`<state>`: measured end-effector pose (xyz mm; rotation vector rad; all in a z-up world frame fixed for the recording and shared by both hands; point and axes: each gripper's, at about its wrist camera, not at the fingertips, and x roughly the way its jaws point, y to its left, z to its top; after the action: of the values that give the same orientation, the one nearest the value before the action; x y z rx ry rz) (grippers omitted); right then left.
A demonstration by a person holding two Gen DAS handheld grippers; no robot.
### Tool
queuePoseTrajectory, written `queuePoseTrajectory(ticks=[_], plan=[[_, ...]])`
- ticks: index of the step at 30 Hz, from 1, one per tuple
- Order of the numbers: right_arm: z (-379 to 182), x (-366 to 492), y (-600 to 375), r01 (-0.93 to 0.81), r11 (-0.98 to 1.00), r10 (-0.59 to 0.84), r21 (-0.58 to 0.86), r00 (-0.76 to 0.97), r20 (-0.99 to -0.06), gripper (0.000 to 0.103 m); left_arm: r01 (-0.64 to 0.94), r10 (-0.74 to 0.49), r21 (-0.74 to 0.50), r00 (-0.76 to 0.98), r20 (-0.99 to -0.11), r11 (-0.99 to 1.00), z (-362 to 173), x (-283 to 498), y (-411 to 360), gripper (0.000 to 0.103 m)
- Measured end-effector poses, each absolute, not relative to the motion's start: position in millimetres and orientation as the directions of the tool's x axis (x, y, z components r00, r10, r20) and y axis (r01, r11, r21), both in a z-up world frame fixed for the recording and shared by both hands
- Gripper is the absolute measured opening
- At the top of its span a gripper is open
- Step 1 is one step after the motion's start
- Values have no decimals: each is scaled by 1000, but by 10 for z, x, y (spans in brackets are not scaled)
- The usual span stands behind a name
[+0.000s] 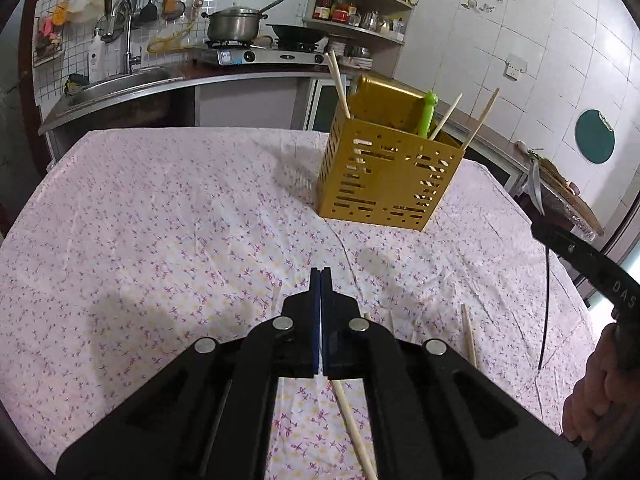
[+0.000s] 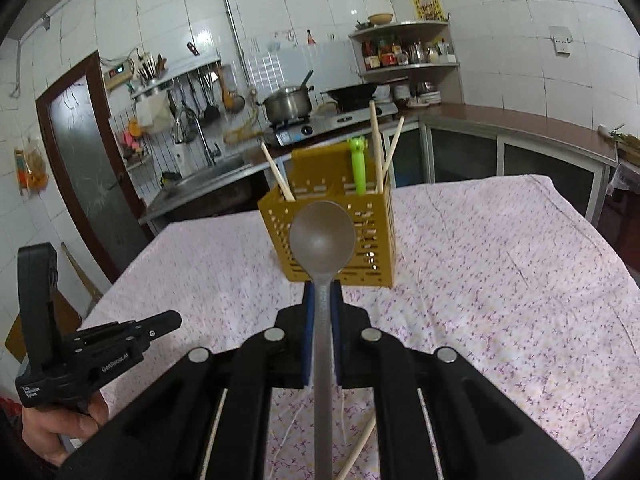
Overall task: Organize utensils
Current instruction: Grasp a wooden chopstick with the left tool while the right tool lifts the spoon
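counter (image 1: 160, 220): floral cloth cover, holds everything
holder (image 1: 384, 176): gold perforated box, upright, far-centre of counter; 3 chopsticks and a green handle (image 1: 427, 114) stick out
left tongs (image 1: 321, 276): closed, empty, low over the cloth
right tongs (image 2: 322, 292): clamped on spoon handle
spoon (image 2: 322, 236): grey, bowl forward, in front of holder
loose chopsticks (image 1: 469, 336): lie on cloth near the tongs

Floral-clothed table (image 1: 160, 208) bears a gold utensil holder (image 1: 384, 184) and loose chopsticks (image 1: 469, 336)
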<state>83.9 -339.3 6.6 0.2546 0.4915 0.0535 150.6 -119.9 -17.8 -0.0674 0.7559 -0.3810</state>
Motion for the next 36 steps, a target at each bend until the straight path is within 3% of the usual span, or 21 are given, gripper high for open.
queuePoseTrajectory(ticks=[5, 6, 7, 8, 13, 17, 18, 19, 22, 36], plan=[[27, 845, -3439, 11, 967, 117, 256, 870, -478, 8, 304, -362, -220, 567, -740, 927, -425, 1580, -1287, 0], [8, 848, -3437, 8, 967, 120, 254, 868, -482, 8, 295, -349, -214, 551, -758, 931, -497, 1586, -1320, 14], [-15, 848, -3438, 8, 967, 120, 253, 866, -485, 8, 283, -338, -212, 538, -772, 935, -557, 1588, -1345, 34], [-42, 856, -3443, 8, 966, 123, 257, 863, -491, 8, 271, -320, -201, 531, -785, 941, -628, 1592, -1375, 42], [-115, 888, -3457, 11, 965, 127, 263, 855, -502, 8, 262, -248, -131, 485, -839, 956, -962, 1664, -1529, 45], [-169, 914, -3458, 12, 965, 128, 262, 851, -509, 8, 282, -164, -5, 541, -825, 959, -1017, 1634, -1694, 44], [-181, 923, -3455, 14, 965, 127, 263, 850, -512, 8, 280, -159, 2, 549, -820, 960, -1019, 1633, -1693, 37], [-193, 930, -3461, 17, 963, 127, 268, 849, -513, 8, 278, -160, 0, 554, -817, 961, -1012, 1638, -1683, 18], [-175, 921, -3457, 15, 965, 124, 261, 852, -509, 8, 281, -184, -29, 544, -819, 959, -973, 1688, -1616, 4], [251, 690, -3522, 24, 974, 74, 227, 909, -411, 8, 328, -351, -158, 696, -626, 932, -104, 1419, -1284, 0]])
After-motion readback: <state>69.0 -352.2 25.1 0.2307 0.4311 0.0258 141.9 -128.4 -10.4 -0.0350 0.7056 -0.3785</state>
